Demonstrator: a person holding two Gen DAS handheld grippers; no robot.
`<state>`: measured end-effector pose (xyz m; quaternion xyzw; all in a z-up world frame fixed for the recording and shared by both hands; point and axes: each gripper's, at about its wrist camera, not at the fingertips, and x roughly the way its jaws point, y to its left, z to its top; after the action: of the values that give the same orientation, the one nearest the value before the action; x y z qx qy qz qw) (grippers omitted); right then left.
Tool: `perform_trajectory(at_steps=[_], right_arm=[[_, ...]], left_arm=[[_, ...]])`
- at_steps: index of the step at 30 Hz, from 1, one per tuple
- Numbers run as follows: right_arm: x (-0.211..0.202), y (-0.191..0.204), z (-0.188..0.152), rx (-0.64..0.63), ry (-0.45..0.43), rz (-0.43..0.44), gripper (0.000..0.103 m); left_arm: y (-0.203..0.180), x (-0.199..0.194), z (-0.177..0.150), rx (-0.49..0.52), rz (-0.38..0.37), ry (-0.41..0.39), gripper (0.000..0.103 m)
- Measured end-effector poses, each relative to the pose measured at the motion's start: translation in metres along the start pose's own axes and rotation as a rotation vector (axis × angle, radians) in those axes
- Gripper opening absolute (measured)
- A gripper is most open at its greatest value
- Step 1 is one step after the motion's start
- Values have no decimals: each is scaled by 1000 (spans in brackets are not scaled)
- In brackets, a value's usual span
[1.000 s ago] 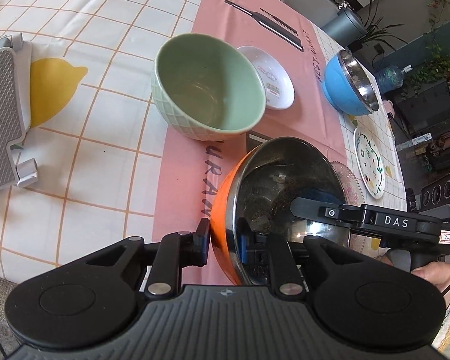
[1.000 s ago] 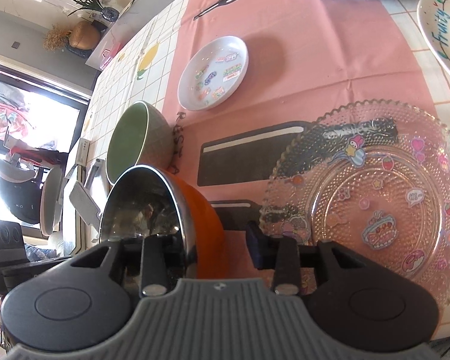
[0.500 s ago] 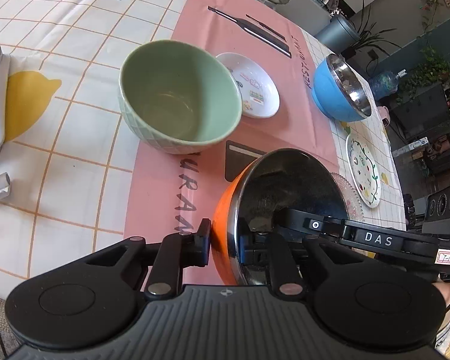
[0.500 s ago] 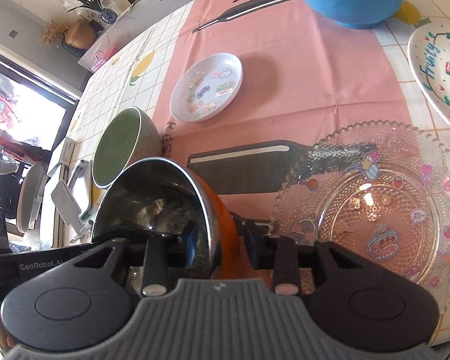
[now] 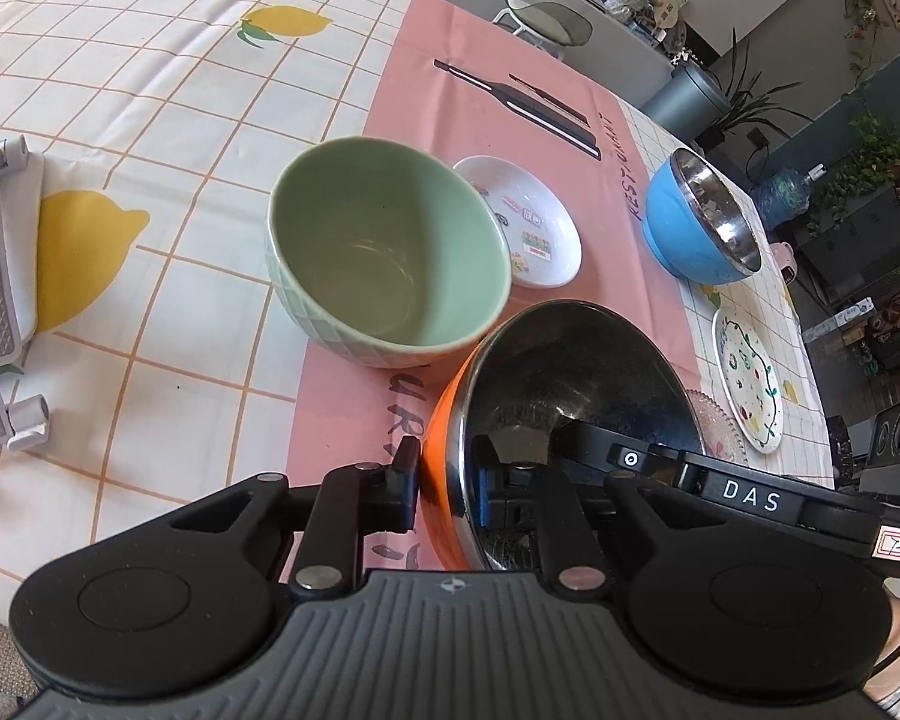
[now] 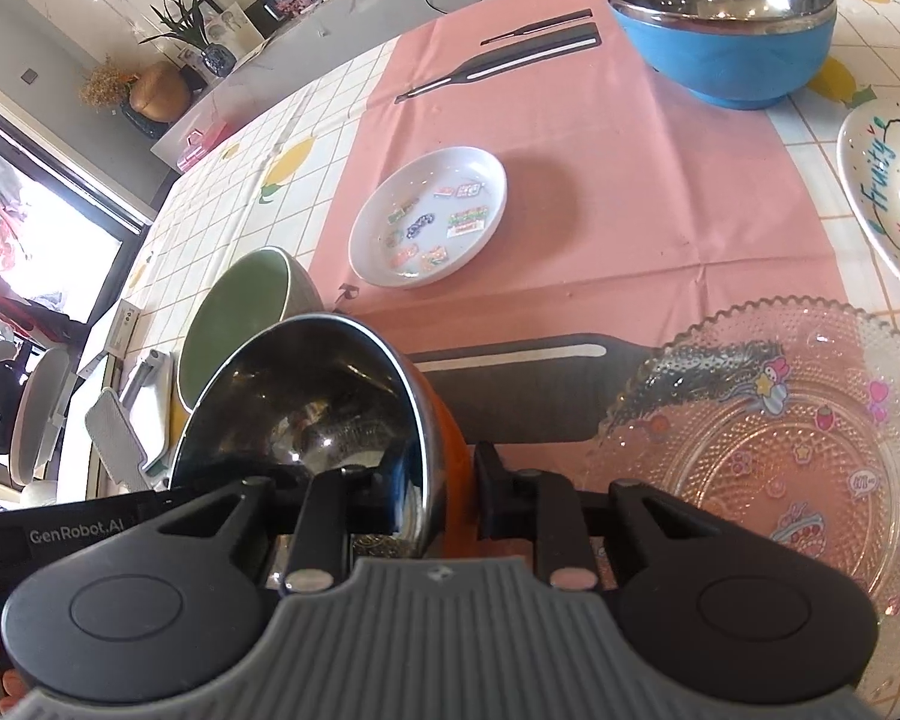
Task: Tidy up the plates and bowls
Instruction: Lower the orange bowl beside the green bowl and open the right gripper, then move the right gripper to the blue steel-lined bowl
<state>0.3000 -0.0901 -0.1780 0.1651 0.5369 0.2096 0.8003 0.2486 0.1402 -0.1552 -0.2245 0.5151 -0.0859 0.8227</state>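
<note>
- Left wrist view: the left gripper [image 5: 444,489] is clenched on the near rim of the orange bowl [image 5: 441,450], one finger against the orange outside wall, the other inside the steel lining. The bowl is tilted, its mouth turned to the right.
- Reaching in from the right of these fingers, the right gripper [image 5: 630,459] meets the same bowl on its far side.
- Just beyond the fingers and slightly left stands the green bowl [image 5: 384,258], upright on the counter [image 5: 168,120], close beside the orange bowl. Past it lies the small white dish [image 5: 534,225]; further right the blue bowl [image 5: 699,222] and the white painted plate [image 5: 747,381].
- Right wrist view: the right gripper [image 6: 444,498], whose fingers have just been closing, grasps the opposite rim of the orange bowl [image 6: 450,426], one finger inside the steel, one outside on the orange wall.
- To the right of these fingers, the clear glass plate [image 6: 768,432] lies flat on the pink mat [image 6: 600,150]. Ahead sit the small white dish [image 6: 429,216] and, further off, the blue bowl [image 6: 726,18]; the green bowl [image 6: 240,318] is left, behind the orange one.
</note>
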Motion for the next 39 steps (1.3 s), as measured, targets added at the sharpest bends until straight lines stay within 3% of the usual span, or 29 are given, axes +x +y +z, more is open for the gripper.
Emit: perform_trajectory(at_steps=[3, 5, 6, 8, 14, 19, 25, 31, 39], right_arm=[[1, -1, -3, 16, -3, 4, 31], [-1, -2, -5, 11, -16, 16, 44], [-4, 0, -6, -5, -28, 5, 52], [-10, 2, -8, -44, -69, -9, 57], [-25, 2, -9, -72, -139, 35, 83], [-40, 6, -8, -131, -215, 27, 86], [-66, 8, -5, -182, -315, 18, 93], [-103, 15, 3, -326, -395, -120, 96], [-170, 0, 17, -408, -481, -419, 100]], left_arm=[[1, -8, -3, 1, 4, -35, 29], [0, -16, -6, 12, 21, -67, 48], [-1, -23, -8, 22, 25, -98, 52], [-3, -31, -11, 50, 26, -129, 59], [-11, -47, -16, 126, 35, -205, 70], [-19, -60, -22, 183, 23, -311, 75], [-32, -70, -25, 234, 12, -371, 76], [-51, -77, -24, 261, 60, -390, 77], [-85, -82, -11, 294, 92, -383, 79]])
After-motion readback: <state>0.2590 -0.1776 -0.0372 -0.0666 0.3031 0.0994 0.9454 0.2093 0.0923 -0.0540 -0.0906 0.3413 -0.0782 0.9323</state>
